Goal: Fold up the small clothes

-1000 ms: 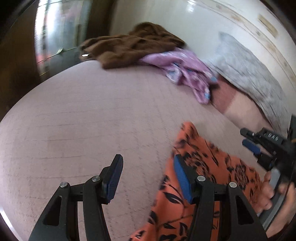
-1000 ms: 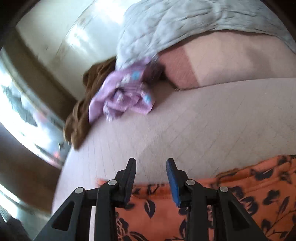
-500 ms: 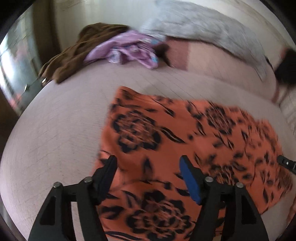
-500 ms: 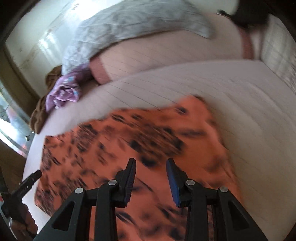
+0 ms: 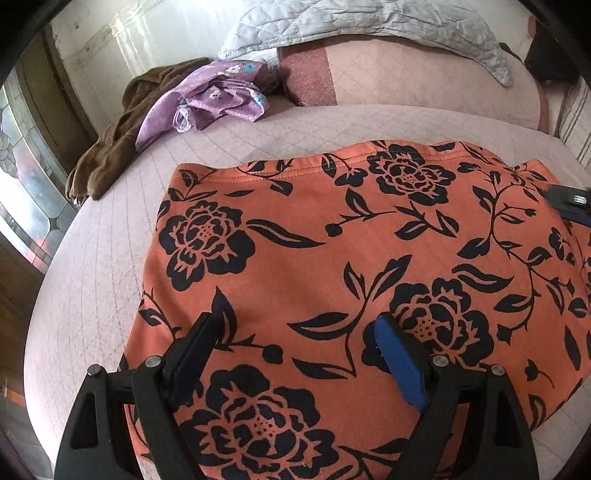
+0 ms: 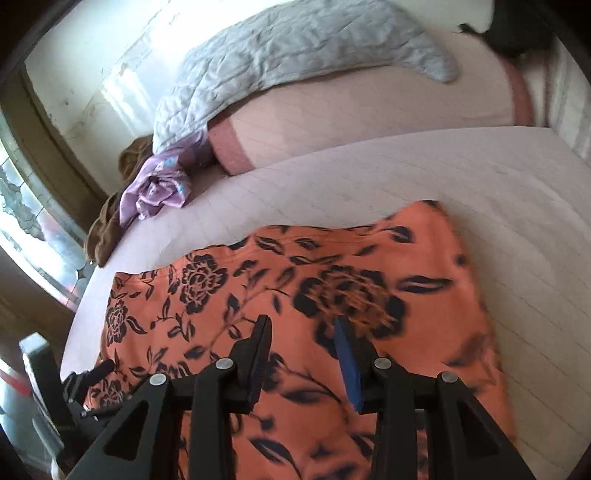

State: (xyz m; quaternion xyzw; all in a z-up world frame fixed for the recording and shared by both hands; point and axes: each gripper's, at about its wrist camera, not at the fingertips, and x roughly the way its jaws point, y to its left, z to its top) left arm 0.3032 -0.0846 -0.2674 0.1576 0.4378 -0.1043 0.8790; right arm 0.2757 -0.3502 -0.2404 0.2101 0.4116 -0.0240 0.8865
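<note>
Left wrist view: the orange floral garment (image 5: 332, 266) lies spread flat on the pink quilted bed (image 5: 92, 295), taken here as the landmark. The left gripper (image 5: 295, 343) hangs over the garment's near part; its jaws are opening, standing wide, with nothing pinched between them and only cloth lying flat beneath. At the bed's far left edge lie a brown garment (image 5: 110, 147) and, touching it, a crumpled purple garment (image 5: 218, 96). A grey quilted cover (image 5: 369, 26) is draped over the pink bolster (image 5: 406, 81) at the bed's far end. The right gripper's tip shows at the garment's right edge.

Right wrist view: the right gripper (image 6: 301, 350) sits over the near part of the same garment (image 6: 295, 295), which lies on the bed (image 6: 498, 184). Its fingers stand partly apart, pads clear of each other, and no fold of cloth is seen gripped. The left gripper (image 6: 88, 384) appears at the garment's near left corner.
</note>
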